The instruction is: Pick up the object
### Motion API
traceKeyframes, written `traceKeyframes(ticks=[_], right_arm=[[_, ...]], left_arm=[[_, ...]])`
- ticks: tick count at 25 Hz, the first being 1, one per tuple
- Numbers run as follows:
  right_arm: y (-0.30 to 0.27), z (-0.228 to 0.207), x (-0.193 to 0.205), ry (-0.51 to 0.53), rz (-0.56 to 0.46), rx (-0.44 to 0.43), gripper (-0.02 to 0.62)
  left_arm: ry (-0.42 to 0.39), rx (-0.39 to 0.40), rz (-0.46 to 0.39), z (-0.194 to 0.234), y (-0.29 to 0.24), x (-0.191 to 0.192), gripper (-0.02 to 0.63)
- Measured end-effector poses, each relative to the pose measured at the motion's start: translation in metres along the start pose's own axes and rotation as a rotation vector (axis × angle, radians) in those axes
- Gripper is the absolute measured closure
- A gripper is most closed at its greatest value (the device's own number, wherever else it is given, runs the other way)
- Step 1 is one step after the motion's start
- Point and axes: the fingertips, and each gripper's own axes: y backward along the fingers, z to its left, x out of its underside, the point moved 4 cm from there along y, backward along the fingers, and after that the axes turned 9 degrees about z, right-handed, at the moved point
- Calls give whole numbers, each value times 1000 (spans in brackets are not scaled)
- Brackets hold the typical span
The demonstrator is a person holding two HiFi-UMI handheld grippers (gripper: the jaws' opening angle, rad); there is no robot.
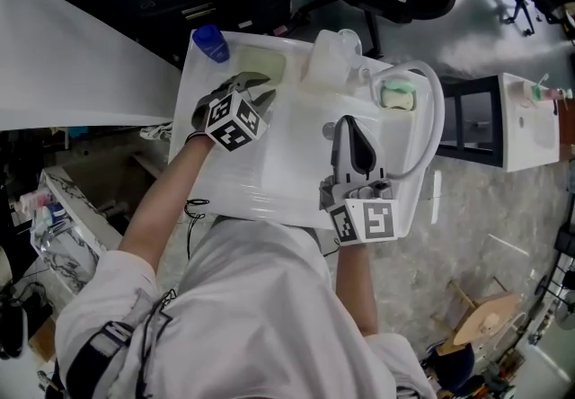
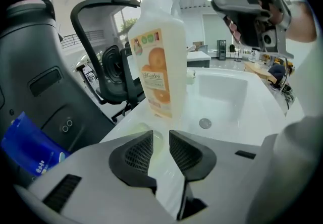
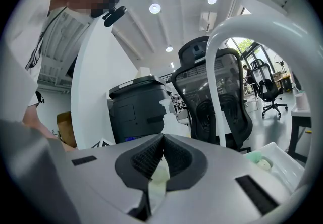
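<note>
We aim our left claw (image 2: 160, 140), spread slightly, at the spray bottle (image 2: 157, 61) standing on the counter (image 2: 128, 129) beside the sink (image 2: 222, 92), ready to grasp; our right claw (image 3: 161, 143) waits pressed together, empty.

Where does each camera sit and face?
Head view: on the head, facing down at the sink; forearms, left gripper, right gripper show.
Left gripper view: on that gripper, along parted jaws toward the spray bottle; right gripper shows.
Right gripper view: on that gripper, past closed jaws toward the faucet; person's torso shows.
Shared: spray bottle, in head and left gripper views.
</note>
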Motion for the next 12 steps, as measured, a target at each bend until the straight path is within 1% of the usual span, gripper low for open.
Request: traceKeyframes(ticks=[6,12], right_arm=[[-2,-4,5,-8,19,-1,589],[-4,-4,9,-17,32,-4,589]], left_arm=[[-105,0,91,-4,-28,6,506],[-150,6,149,-3,-48,15,505]])
